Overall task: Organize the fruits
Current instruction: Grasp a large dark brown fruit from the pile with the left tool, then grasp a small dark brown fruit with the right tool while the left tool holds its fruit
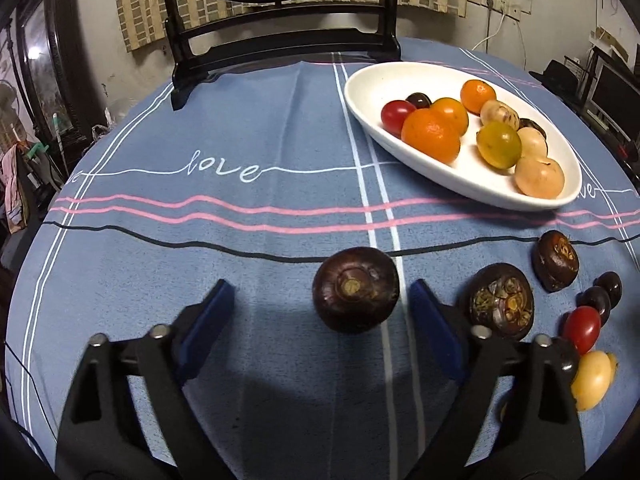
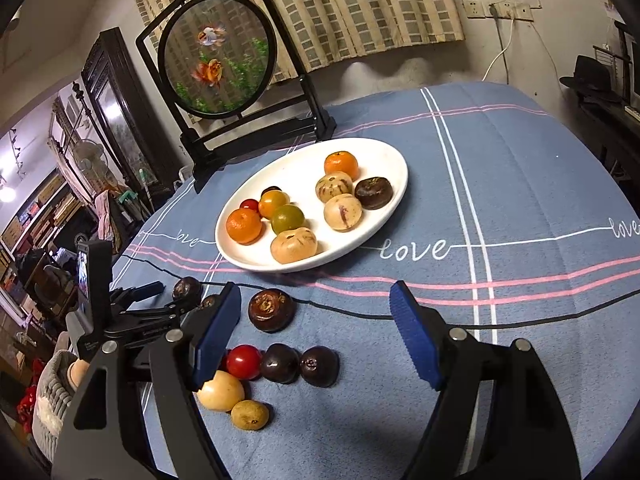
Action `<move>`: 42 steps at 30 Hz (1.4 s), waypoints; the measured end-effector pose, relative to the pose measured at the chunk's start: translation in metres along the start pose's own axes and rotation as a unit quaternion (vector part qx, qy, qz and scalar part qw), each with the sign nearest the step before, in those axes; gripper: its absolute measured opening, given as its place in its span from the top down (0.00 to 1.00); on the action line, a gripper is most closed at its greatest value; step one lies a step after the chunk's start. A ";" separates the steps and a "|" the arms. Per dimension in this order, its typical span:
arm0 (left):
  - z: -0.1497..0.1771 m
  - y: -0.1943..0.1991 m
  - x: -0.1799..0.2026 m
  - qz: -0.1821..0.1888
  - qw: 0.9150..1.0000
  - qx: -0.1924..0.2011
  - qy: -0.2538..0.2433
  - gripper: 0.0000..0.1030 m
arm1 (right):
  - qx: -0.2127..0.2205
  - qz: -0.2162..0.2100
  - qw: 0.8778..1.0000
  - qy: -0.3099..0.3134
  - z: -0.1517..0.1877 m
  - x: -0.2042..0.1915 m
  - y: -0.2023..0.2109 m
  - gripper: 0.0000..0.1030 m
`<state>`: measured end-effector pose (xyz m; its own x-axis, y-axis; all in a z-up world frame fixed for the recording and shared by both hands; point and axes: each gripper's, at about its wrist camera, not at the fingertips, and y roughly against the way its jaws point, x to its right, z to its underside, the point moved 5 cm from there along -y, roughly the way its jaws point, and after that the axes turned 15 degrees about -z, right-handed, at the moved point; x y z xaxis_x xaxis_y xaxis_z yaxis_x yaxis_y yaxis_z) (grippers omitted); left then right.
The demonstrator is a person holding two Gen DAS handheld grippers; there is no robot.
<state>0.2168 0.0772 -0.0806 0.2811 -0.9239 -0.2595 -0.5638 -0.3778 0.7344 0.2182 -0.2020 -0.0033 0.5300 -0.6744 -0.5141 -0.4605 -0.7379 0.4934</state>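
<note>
Left wrist view: camera sits behind left gripper (image 1: 322, 312), looks forward and down along blue fingers at blue tablecloth (image 1: 240, 240); close to table, dark water chestnut (image 1: 355, 295) fills near centre.

Right wrist view: camera behind right gripper (image 2: 316, 332), tilted down less steeply, takes in more of table and back wall.

Shared: white oval plate (image 1: 400, 80) (image 2: 384, 152) with fruits, loose fruit cluster on cloth, round framed screen (image 1: 280, 32) (image 2: 216, 56), curtain. Right view catches left gripper at its left edge.
</note>
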 end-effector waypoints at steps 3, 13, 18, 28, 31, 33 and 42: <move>0.001 0.000 0.002 0.012 1.000 -0.001 0.002 0.41 | -0.005 0.000 1.000 0.002 0.002 -0.001 -0.002 0.25; 0.002 0.004 0.006 0.027 1.000 0.003 0.004 0.59 | -0.047 0.011 0.998 0.039 0.017 -0.010 -0.012 0.25; 0.002 0.003 0.006 0.027 1.000 0.003 0.004 0.59 | -0.085 0.031 0.994 0.067 0.036 -0.005 -0.020 0.50; 0.002 0.002 0.006 0.025 1.000 0.001 0.003 0.59 | -0.114 0.039 0.990 0.076 0.051 0.002 -0.038 0.64; 0.003 0.002 0.006 0.027 1.000 0.000 0.006 0.59 | -0.112 0.026 0.991 0.065 0.051 0.003 -0.039 0.70; 0.003 0.002 0.006 0.028 1.000 0.001 0.007 0.59 | -0.113 0.014 0.992 0.059 0.050 0.002 -0.039 0.75; -0.005 0.020 0.010 0.042 0.999 0.031 0.009 0.60 | -0.075 -0.001 0.996 0.039 0.034 -0.001 -0.021 0.77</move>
<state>0.2121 0.0611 -0.0653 0.2438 -0.9515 -0.1874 -0.6324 -0.3025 0.7132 0.2034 -0.1869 -0.0371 0.5871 -0.6647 -0.4621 -0.3504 -0.7232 0.5951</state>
